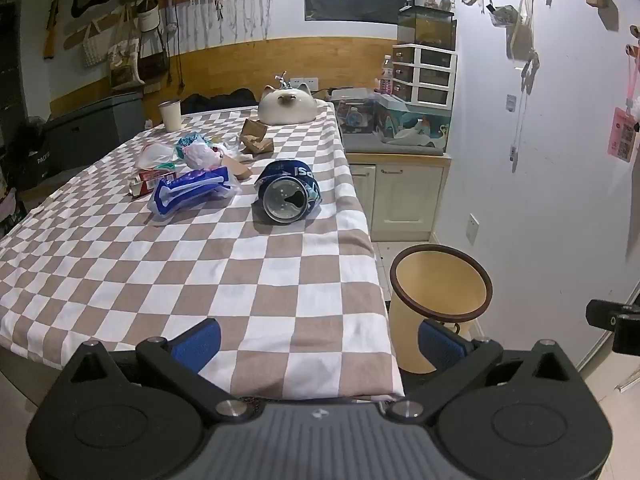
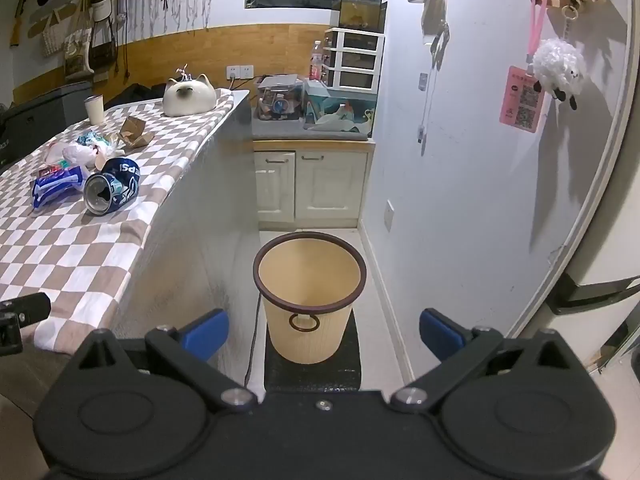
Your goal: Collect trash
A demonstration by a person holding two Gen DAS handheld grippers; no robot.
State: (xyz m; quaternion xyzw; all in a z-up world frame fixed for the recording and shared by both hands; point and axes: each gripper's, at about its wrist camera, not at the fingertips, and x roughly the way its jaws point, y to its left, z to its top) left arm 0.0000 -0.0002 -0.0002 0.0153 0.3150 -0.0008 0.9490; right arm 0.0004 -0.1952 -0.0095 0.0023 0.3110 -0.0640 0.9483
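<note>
A crushed blue Pepsi can [image 1: 287,191] lies on the checked tablecloth [image 1: 208,280] near the right edge; it also shows in the right wrist view [image 2: 112,192]. A blue plastic wrapper [image 1: 192,194], a red packet [image 1: 149,181], crumpled bags [image 1: 196,152] and brown paper scraps [image 1: 256,136] lie behind it. A yellow bin [image 2: 310,296] with a brown rim stands on the floor beside the table, and shows in the left wrist view [image 1: 438,308]. My left gripper [image 1: 320,344] is open and empty over the table's near edge. My right gripper [image 2: 322,332] is open and empty above the bin.
A white cat-shaped ceramic [image 1: 286,104] and a white cup [image 1: 171,115] stand at the table's far end. Cream cabinets [image 2: 312,184] with a fish tank [image 2: 340,116] stand behind the bin. A fridge [image 2: 600,240] is at the right.
</note>
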